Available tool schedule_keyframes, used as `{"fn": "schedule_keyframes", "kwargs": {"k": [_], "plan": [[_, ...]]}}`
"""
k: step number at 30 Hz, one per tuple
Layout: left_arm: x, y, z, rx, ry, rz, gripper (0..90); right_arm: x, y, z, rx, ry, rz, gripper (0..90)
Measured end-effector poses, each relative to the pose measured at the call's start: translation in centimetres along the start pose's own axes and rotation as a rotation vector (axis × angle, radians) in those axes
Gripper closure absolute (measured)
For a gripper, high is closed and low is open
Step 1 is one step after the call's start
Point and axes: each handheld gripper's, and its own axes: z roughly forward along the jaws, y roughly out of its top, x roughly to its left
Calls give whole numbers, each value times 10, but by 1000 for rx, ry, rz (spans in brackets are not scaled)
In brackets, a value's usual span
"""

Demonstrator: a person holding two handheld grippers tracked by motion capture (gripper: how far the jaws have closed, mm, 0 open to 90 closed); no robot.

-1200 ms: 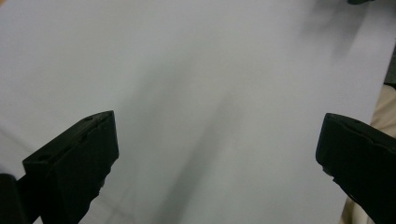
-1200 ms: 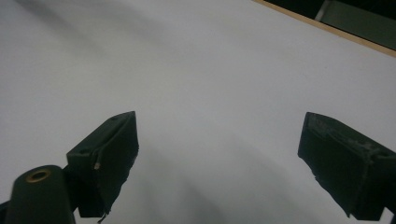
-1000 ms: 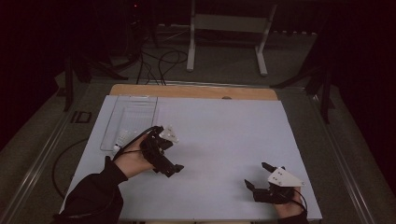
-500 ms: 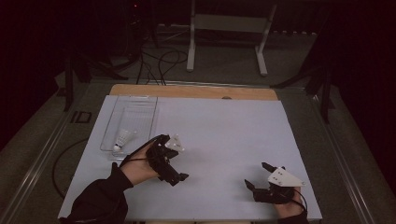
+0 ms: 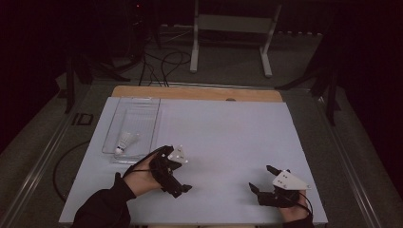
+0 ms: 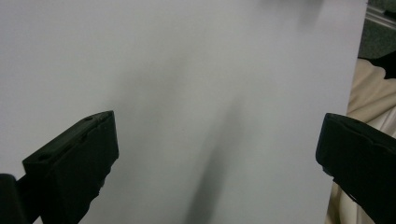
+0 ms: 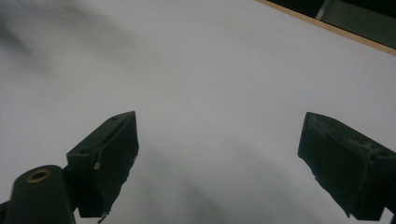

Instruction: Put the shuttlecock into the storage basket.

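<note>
While the shuttlecock (image 5: 125, 141) is lying in the clear tray (image 5: 153, 124) at the table's (image 5: 228, 128) far left, the job is probably finishing. The left hand-held gripper (image 5: 179, 188) is hovering empty near the tray, jaws apart; the right hand-held gripper (image 5: 263, 180) is sitting near right, jaws likewise spread. Both gripper views are showing bare white tabletop, whereas the high view is showing tray and shuttlecock.
</note>
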Motion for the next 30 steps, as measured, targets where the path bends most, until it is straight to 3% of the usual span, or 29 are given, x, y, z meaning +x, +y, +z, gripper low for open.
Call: {"fn": "schedule_keyframes", "kwargs": {"k": [12,25,30], "plan": [[-2,-21,7,2,-16,-2,1,0,0,0,1,-1,-2,120],[1,-47,11,-32,-12,-52,1,0,0,0,3,0,-2,120],[1,-57,10,-38,-19,-50,1,1,0,1,7,5,0,120]]}}
